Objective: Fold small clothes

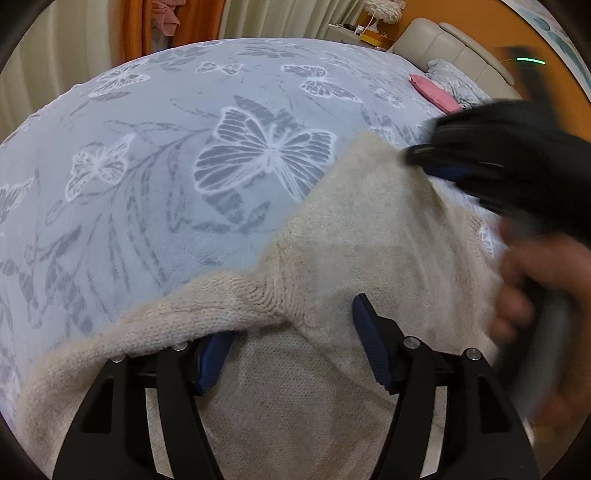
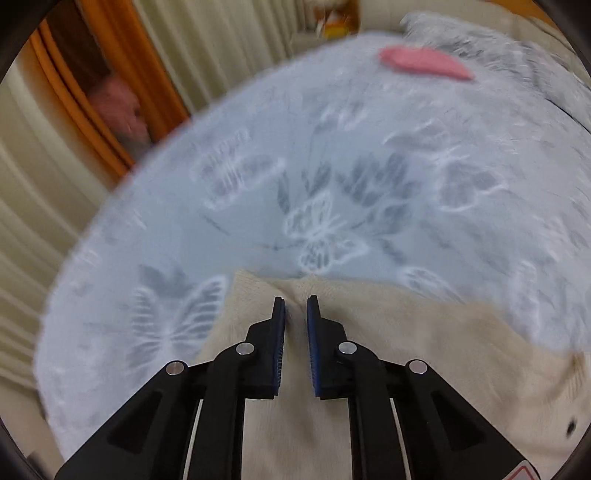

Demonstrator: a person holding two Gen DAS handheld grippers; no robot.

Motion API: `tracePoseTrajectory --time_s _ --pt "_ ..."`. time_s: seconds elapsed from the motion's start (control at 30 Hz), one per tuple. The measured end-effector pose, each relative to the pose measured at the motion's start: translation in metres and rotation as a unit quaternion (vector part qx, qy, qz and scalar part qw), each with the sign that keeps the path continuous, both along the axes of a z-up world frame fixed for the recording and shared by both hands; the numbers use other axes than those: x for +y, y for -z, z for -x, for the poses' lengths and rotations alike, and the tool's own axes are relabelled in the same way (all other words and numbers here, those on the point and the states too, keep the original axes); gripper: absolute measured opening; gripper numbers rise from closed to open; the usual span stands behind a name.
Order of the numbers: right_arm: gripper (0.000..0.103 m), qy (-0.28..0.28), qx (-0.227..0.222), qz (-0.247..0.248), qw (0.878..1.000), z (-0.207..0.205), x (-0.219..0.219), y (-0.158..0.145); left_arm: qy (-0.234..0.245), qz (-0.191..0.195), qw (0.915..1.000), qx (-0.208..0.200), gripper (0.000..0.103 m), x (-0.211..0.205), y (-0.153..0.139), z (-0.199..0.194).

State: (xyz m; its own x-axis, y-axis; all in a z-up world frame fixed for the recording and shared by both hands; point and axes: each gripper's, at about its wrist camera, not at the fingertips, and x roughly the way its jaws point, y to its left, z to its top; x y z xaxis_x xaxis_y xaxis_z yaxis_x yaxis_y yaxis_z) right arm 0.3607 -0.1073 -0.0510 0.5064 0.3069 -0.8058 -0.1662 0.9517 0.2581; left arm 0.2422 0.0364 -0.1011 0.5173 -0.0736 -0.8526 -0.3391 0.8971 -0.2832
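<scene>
A cream knit sweater [image 1: 369, 240] lies on a blue-grey butterfly blanket [image 1: 166, 122]. My left gripper [image 1: 291, 325] stands open over it. Its left finger is tucked under a rolled sleeve edge [image 1: 166, 317], and its right fingertip [image 1: 364, 314] rests above the cloth. In the left wrist view my right gripper [image 1: 417, 155] is blurred, with an upper corner of the sweater drawn up to its tips. In the right wrist view the right gripper [image 2: 295, 301] has its jaws nearly together, pinching a ridge of the sweater [image 2: 388, 332]. A person's hand [image 1: 535, 288] holds its handle.
A pink cloth [image 1: 432, 92] [image 2: 424, 62] and a rumpled grey cover [image 1: 454, 81] lie near the beige headboard [image 1: 454, 48]. A nightstand [image 1: 351, 33] stands behind. Cream and orange curtains [image 2: 122, 66] line the bed's far side. Bare blanket [image 2: 332, 166] stretches beyond the sweater.
</scene>
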Motion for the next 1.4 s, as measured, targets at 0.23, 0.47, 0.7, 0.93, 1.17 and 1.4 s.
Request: tracePoseTrajectory --time_s 0.23,0.47,0.7,0.93,1.17,1.4 --pt "0.010 0.237 -0.021 0.080 0.968 0.166 -0.177 -0.006 0.006 -0.006 1.0000 0.002 0.062 0.002 0.001 -0.002" --pt "0.014 0.398 0.000 0.049 0.916 0.263 -0.285 0.002 0.015 -0.040 0.9991 -0.003 0.064 -0.008 0.002 -0.002" --pt "0.025 0.370 0.007 -0.065 0.927 0.258 -0.283 0.022 0.020 -0.079 0.9966 -0.014 0.067 -0.017 0.004 -0.001" --pt "0.043 0.366 -0.040 -0.115 0.923 0.255 -0.278 0.002 0.022 -0.080 0.9964 -0.014 0.067 -0.020 0.004 0.000" --pt "0.023 0.360 -0.012 -0.109 0.927 0.237 -0.270 0.027 0.027 -0.090 0.9955 -0.014 0.067 -0.021 0.004 0.000" --pt "0.007 0.344 -0.088 -0.079 0.932 0.262 -0.259 -0.019 0.030 -0.089 0.9956 -0.011 0.067 -0.021 0.004 -0.001"
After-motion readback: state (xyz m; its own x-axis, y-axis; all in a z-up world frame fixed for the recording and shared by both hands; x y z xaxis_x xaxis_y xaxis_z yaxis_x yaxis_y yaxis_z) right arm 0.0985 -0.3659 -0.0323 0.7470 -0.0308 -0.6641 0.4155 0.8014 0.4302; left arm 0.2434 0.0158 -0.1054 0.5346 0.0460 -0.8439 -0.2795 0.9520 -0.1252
